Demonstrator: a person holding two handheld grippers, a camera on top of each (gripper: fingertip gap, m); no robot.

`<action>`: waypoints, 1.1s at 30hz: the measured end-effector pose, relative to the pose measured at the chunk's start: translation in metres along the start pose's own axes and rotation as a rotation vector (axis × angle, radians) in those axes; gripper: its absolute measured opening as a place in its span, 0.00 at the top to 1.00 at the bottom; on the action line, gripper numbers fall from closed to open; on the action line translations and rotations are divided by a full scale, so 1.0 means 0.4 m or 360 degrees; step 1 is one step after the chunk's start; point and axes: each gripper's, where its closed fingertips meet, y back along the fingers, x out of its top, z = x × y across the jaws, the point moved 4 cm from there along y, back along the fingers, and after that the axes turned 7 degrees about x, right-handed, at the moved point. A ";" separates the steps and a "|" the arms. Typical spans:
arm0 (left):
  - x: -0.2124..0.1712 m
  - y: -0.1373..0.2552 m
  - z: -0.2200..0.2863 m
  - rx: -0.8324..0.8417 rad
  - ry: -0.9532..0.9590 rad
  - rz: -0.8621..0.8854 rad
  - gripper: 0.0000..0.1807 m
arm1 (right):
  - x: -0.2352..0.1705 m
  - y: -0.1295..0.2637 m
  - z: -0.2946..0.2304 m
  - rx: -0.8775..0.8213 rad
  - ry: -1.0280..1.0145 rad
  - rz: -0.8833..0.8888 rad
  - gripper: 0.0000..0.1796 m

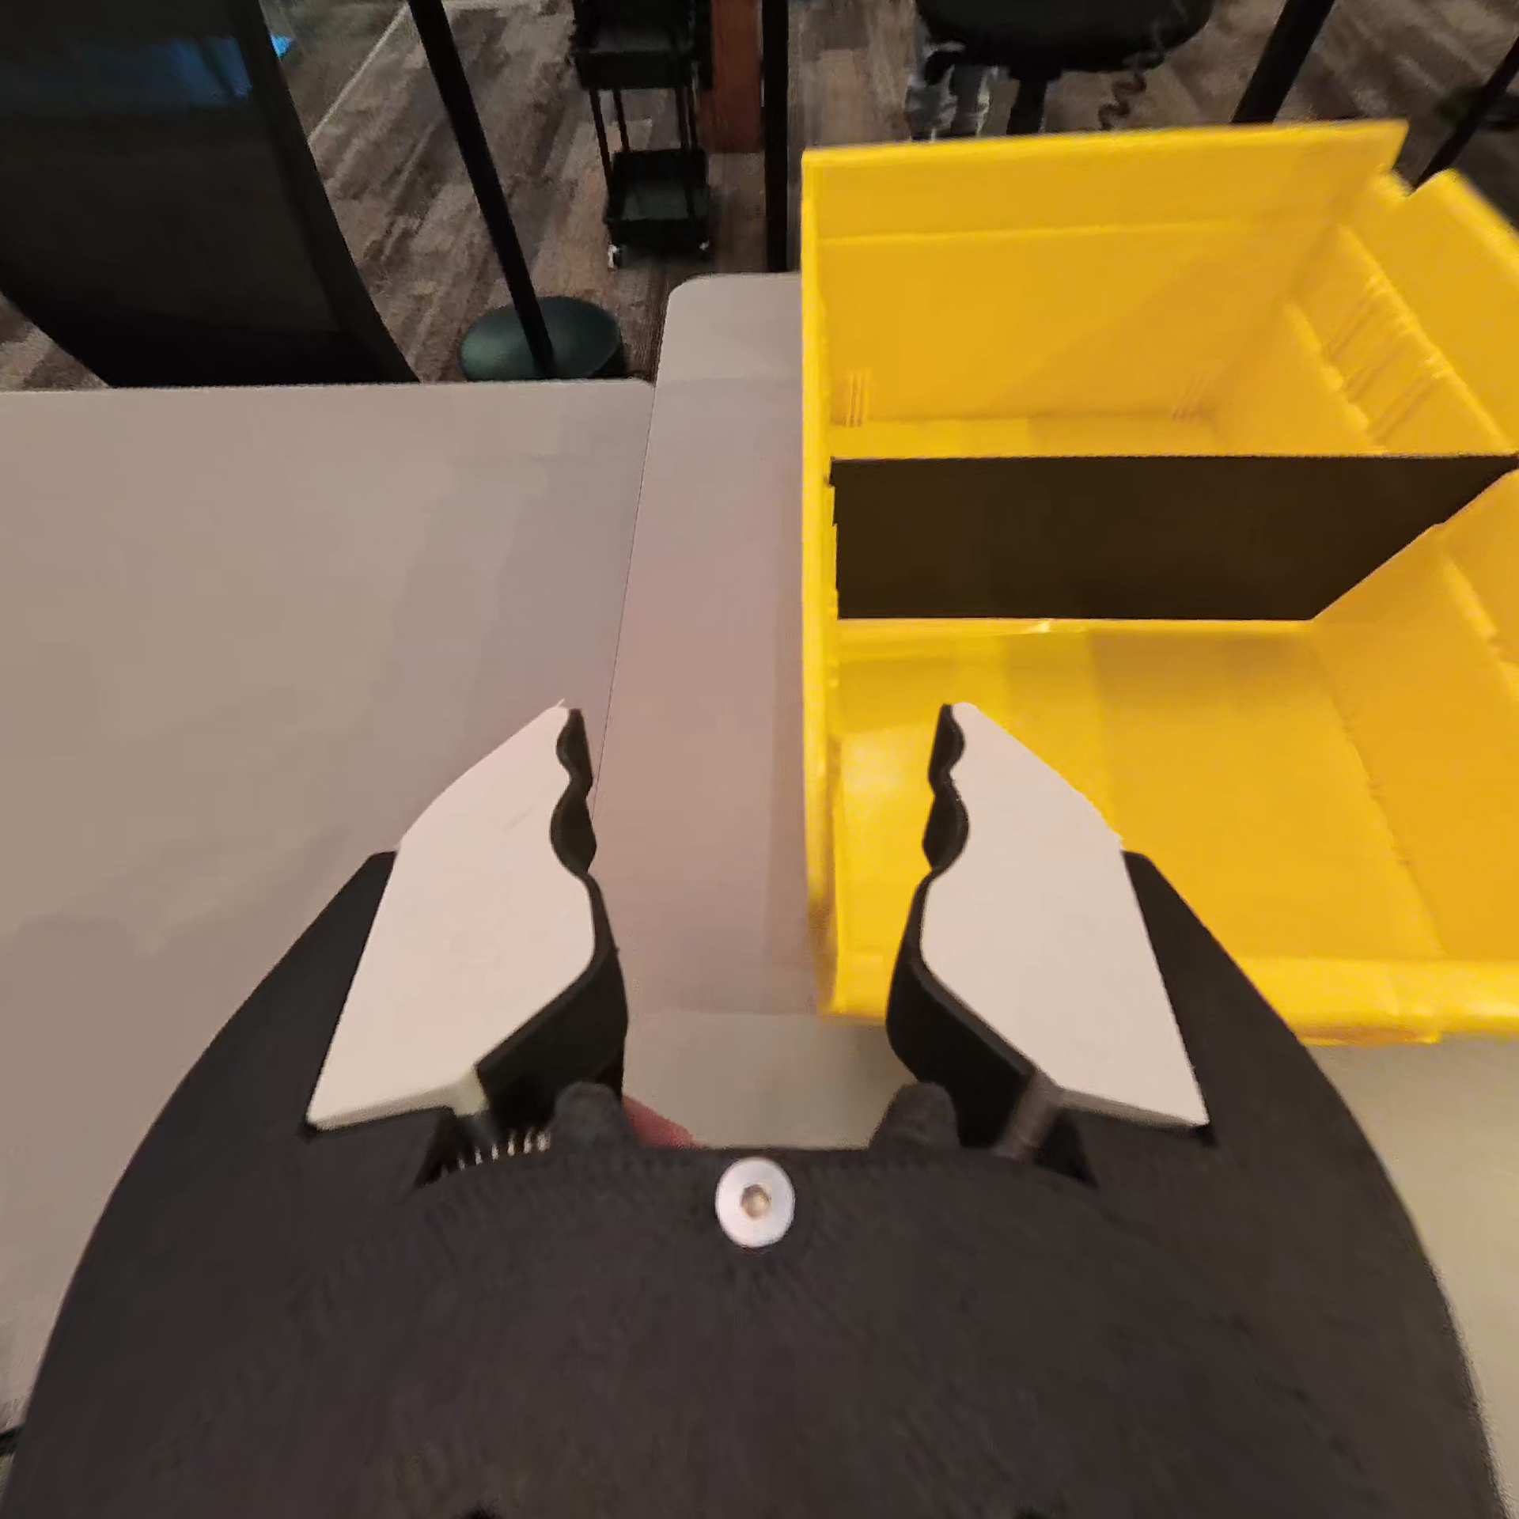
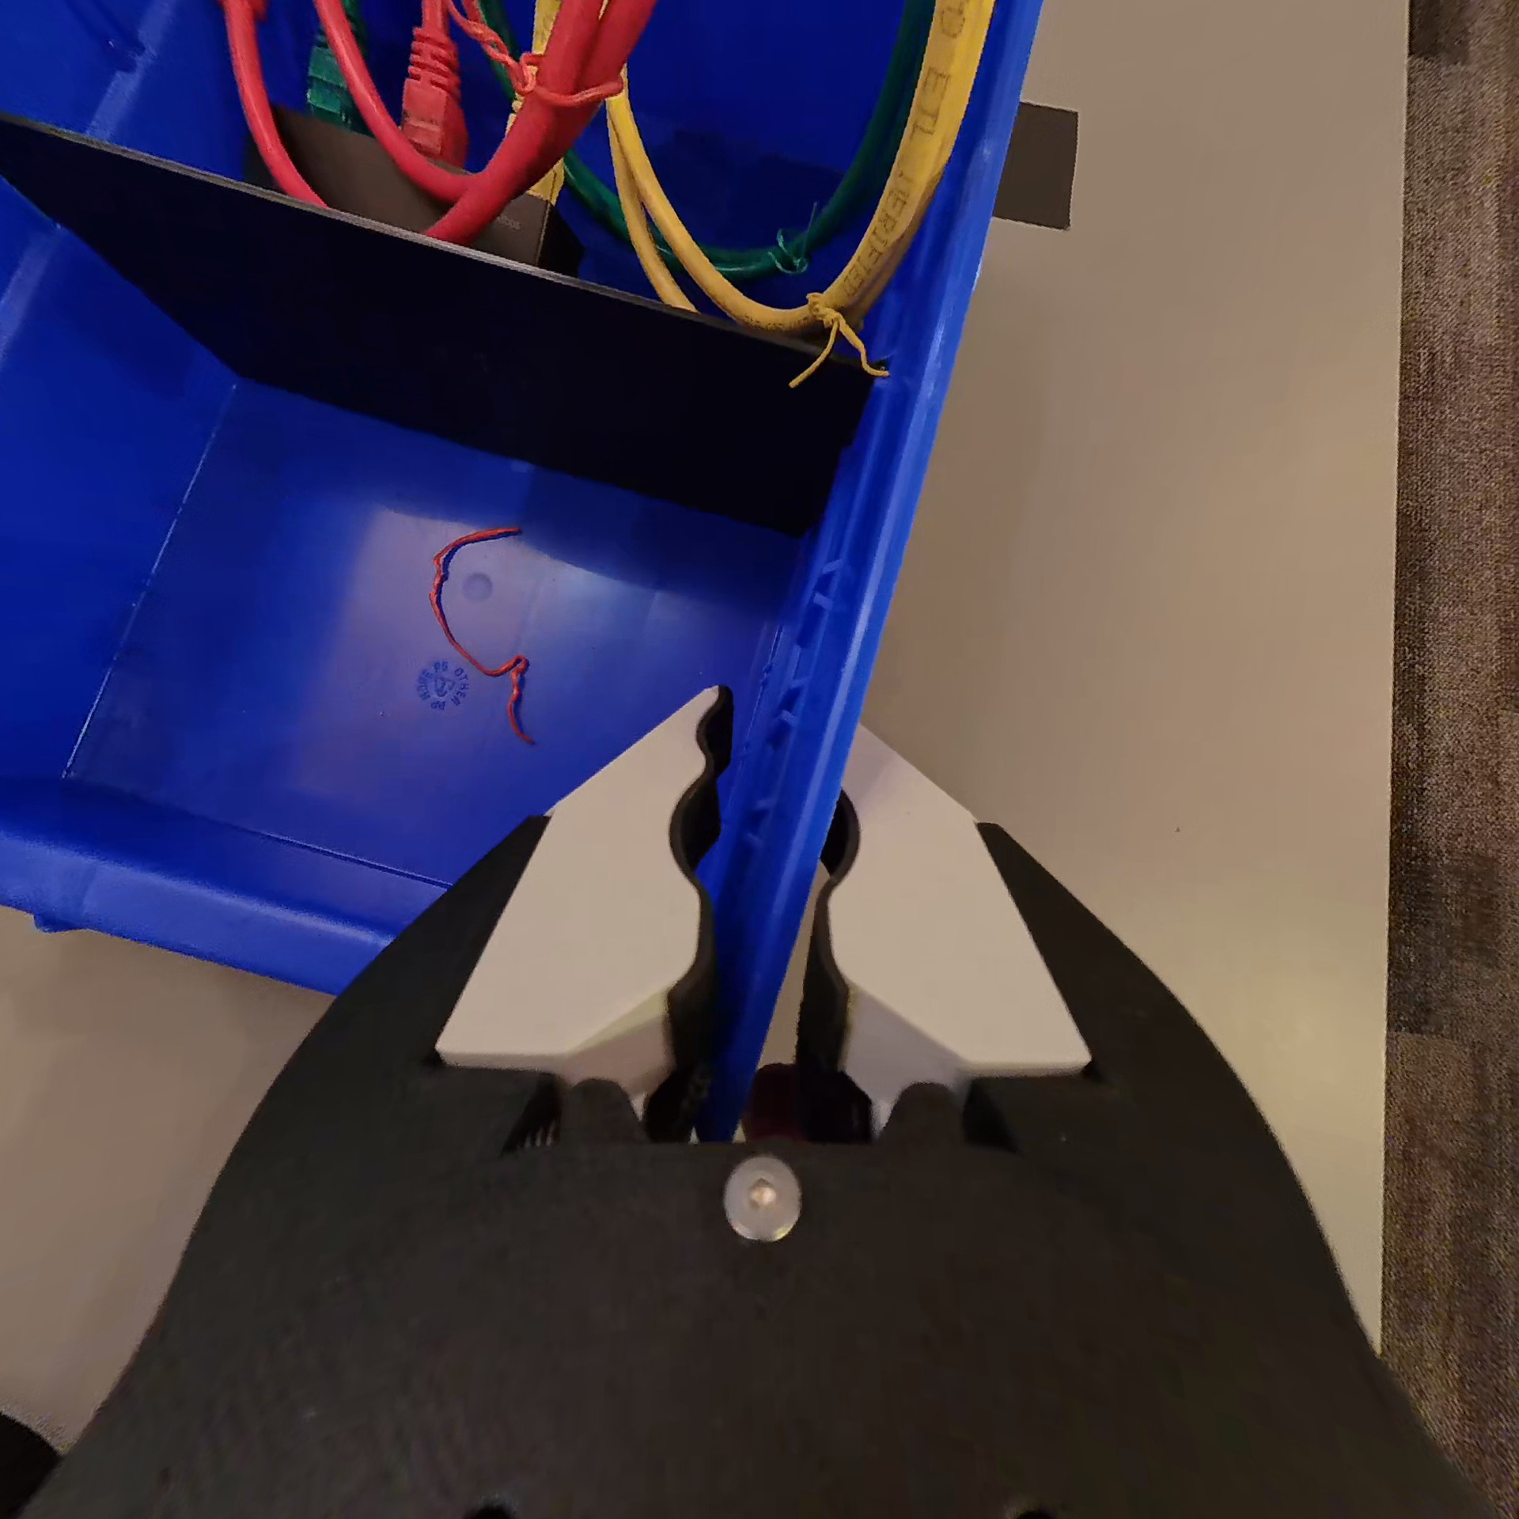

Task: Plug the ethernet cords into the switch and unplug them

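In the right wrist view, a blue bin [image 2: 929, 411] holds red [image 2: 526, 123], yellow [image 2: 921, 164] and green [image 2: 740, 255] ethernet cords behind a black divider [image 2: 411, 329]. They lie coiled over a dark box [image 2: 362, 164], probably the switch. My right gripper [image 2: 789, 723] is shut on the bin's right wall, one finger inside and one outside. A loose red twist tie [image 2: 460, 608] lies on the floor of the near compartment. My left gripper [image 1: 760, 715] is open and empty above the grey table [image 1: 329, 657], just left of a yellow bin [image 1: 822, 575].
The yellow bin has a black divider [image 1: 1151, 534] and nothing shows in its compartments. A seam [image 1: 633, 575] runs between two tabletops. A black chair [image 1: 164, 205], pole stands [image 1: 493, 247] and a cart [image 1: 657, 164] stand beyond. In the right wrist view, carpet [image 2: 1455, 575] lies beyond the table's right edge. My right fingertips sit around 95 centimeters from my left ones.
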 end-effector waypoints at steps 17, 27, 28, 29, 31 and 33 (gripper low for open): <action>-0.031 -0.043 0.044 -0.0259 0.0098 0.0031 0.97 | -0.009 0.009 -0.017 0.0010 -0.0044 0.0022 0.98; -0.022 -0.010 0.046 -0.0290 0.0191 0.0138 0.97 | -0.027 0.018 -0.112 0.0086 0.0014 0.0028 0.98; -0.016 -0.003 0.045 -0.0292 0.0206 0.0160 0.98 | -0.029 0.018 -0.122 0.0098 0.0015 0.0025 0.98; -0.009 0.006 0.044 -0.0298 0.0213 0.0181 0.97 | -0.031 0.020 -0.134 0.0107 0.0017 0.0025 0.98; -0.002 0.022 0.047 -0.0305 0.0172 0.0199 0.98 | -0.035 0.022 -0.157 0.0109 0.0031 0.0021 0.98; 0.002 0.035 0.048 -0.0298 0.0138 0.0209 0.98 | -0.039 0.024 -0.183 0.0119 0.0047 0.0016 0.98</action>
